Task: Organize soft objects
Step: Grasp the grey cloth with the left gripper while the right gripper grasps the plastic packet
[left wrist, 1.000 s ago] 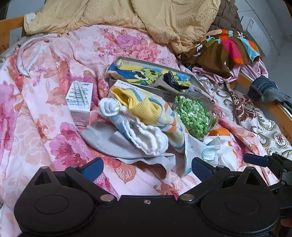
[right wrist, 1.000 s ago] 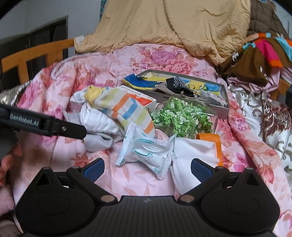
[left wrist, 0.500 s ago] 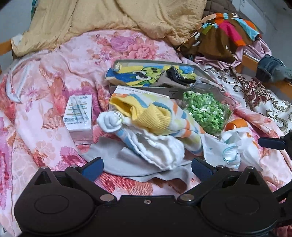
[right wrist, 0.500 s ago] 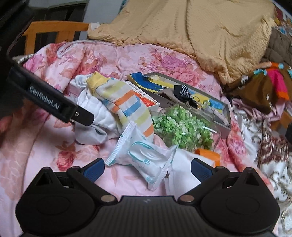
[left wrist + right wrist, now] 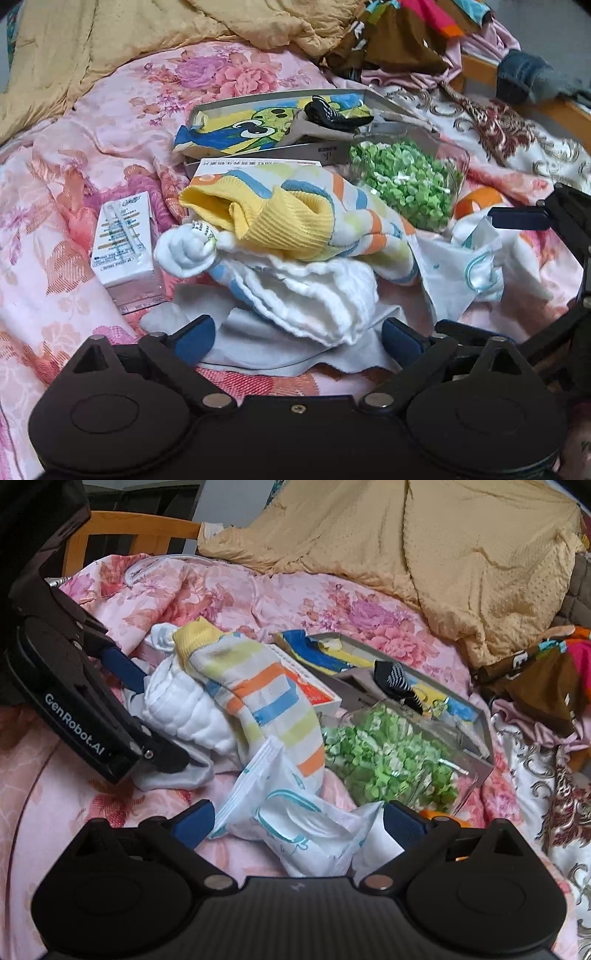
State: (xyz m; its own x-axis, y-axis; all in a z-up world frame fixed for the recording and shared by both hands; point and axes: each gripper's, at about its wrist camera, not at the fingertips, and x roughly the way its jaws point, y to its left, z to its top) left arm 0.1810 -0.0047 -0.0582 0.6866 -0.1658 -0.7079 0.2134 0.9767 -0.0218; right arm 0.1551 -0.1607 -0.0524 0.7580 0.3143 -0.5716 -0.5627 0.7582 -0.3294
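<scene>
Both grippers low over a heap of soft things on a floral bedspread (image 5: 110, 122).

Left gripper (image 5: 297, 334) spread wide, just closing a little, blue pads flanking the white folded cloth (image 5: 314, 295) without pressing it. Right gripper (image 5: 297, 823) spread too, straddling a white plastic-wrapped packet (image 5: 291, 823), no grip. Striped sock (image 5: 306, 218) draped on the white cloth. Beyond: clear bag of green bits (image 5: 388, 753), grey box (image 5: 280, 122), small white carton (image 5: 123, 247) at left.
</scene>
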